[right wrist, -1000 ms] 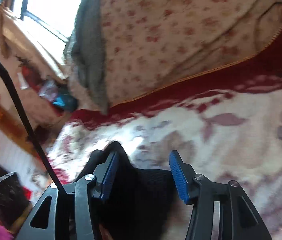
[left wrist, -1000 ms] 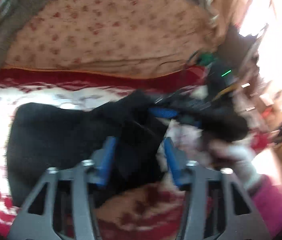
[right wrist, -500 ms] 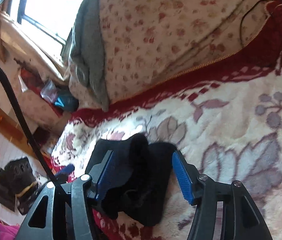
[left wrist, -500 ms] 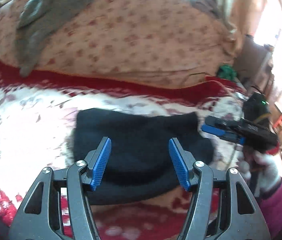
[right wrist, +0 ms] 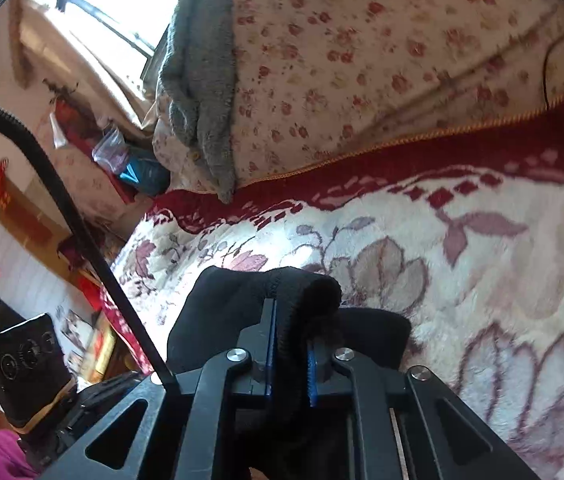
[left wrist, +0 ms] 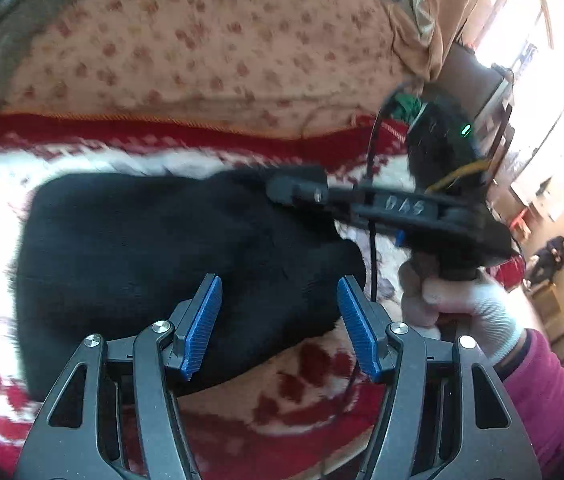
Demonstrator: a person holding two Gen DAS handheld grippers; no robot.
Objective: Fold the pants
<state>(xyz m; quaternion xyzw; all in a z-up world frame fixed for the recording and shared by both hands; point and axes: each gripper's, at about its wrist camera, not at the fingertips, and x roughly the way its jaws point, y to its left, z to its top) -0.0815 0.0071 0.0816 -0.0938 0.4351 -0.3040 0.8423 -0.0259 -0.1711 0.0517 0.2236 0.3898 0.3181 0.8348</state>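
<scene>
The black pants [left wrist: 142, 248] lie folded in a thick bundle on the red and white floral blanket [left wrist: 10, 160]. My left gripper [left wrist: 280, 328] is open and empty, its blue pads just above the bundle's near edge. My right gripper [left wrist: 302, 188] reaches in from the right, at the bundle's far right corner. In the right wrist view my right gripper [right wrist: 290, 354] is shut on a raised fold of the black pants [right wrist: 302, 288], the fabric curling over the fingertips.
A beige floral quilt [left wrist: 202, 48] is heaped behind the blanket, with a grey cloth [right wrist: 198, 80] draped over it. Room furniture and clutter [right wrist: 22, 360] stand past the bed's edge. A gloved hand [left wrist: 466, 300] holds the right gripper.
My right gripper, open half a second ago, has closed on a fold of the pants at the bundle's right corner. My left gripper stayed open and moved closer to the bundle.
</scene>
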